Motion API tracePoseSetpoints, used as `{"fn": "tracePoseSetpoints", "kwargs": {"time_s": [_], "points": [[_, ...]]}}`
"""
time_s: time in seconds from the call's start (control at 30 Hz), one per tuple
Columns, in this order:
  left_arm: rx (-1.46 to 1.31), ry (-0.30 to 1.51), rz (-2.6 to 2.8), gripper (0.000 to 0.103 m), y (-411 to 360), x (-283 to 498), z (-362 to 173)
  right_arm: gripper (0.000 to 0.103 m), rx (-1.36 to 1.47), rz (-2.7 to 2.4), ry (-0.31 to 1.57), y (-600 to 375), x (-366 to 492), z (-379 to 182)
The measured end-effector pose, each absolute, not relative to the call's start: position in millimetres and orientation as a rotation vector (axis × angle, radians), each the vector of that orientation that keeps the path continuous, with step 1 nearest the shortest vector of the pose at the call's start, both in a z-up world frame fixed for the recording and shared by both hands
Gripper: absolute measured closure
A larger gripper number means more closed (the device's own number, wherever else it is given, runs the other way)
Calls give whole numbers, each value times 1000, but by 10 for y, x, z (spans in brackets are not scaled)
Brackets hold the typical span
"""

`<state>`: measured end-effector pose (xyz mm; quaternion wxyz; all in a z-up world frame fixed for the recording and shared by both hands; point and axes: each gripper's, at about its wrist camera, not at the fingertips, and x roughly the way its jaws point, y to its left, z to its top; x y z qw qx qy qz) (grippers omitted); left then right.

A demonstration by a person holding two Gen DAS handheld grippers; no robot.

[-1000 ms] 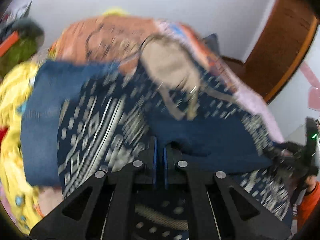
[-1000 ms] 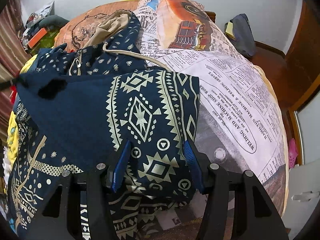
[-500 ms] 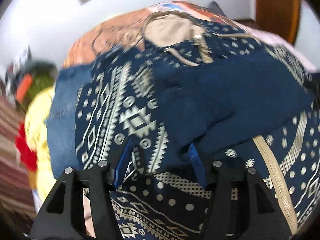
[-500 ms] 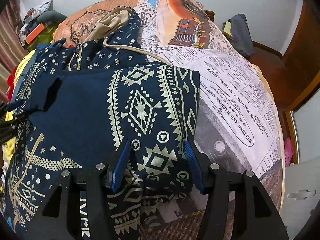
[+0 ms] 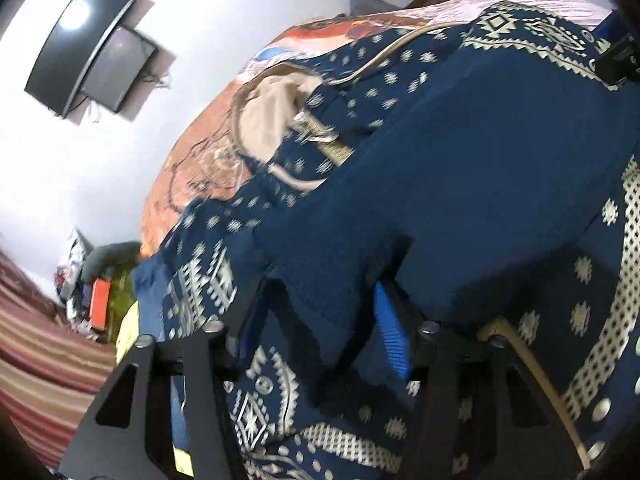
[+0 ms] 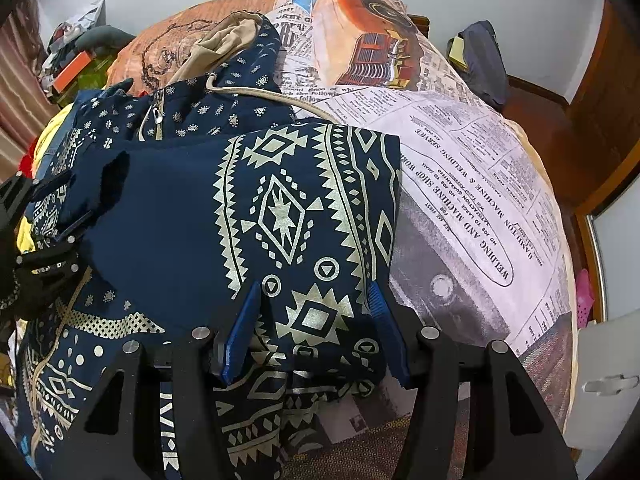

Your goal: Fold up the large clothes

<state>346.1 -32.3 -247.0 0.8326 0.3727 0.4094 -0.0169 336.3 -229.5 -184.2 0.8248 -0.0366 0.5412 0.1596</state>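
With both sleeves laid across the hoodie (image 6: 168, 240) on the bed (image 6: 460, 184), left gripper (image 5: 320, 320) and right gripper (image 6: 316, 320) hover with fingers apart, gripping nothing; body folds remain.

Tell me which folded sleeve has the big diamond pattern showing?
The sleeve between the right gripper fingers; the other sleeve, by the left gripper, shows plain navy.

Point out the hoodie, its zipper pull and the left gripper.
hoodie (image 6: 280, 216): right wrist view, diamond print on the folded sleeve.
zipper pull (image 6: 157, 114): right wrist view, metal tab at the collar.
left gripper (image 5: 320, 336): left wrist view, gap between its fingertips.
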Motion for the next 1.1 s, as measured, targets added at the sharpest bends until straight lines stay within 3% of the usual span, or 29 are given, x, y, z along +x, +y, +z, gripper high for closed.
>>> {"fn": "tracePoseSetpoints", "kwargs": {"time_s": [0.07, 0.17, 0.37, 0.57, 0.77, 1.1], "points": [[765, 881, -60, 75, -336, 3500, -2467, 50, -73, 342, 1151, -2307, 3366, -1843], [754, 863, -61, 90, -373, 3556, -2462, 50, -72, 343, 1151, -2310, 3365, -1843], [461, 830, -65, 93, -122, 3548, -2010, 49, -69, 346, 1157, -2311, 3371, -1852], [-98, 827, -119, 93, 888, 3582, -1450, 48, -71, 344, 1160, -2301, 3372, -1859], [-349, 835, -67, 94, 1637, 3453, -1487, 39, -69, 326, 1163, -2324, 3388, -1891], [-405, 908, -21, 98, 1952, 3107, -1935, 39, -47, 318, 1173, -2332, 3391, -1805]]}}
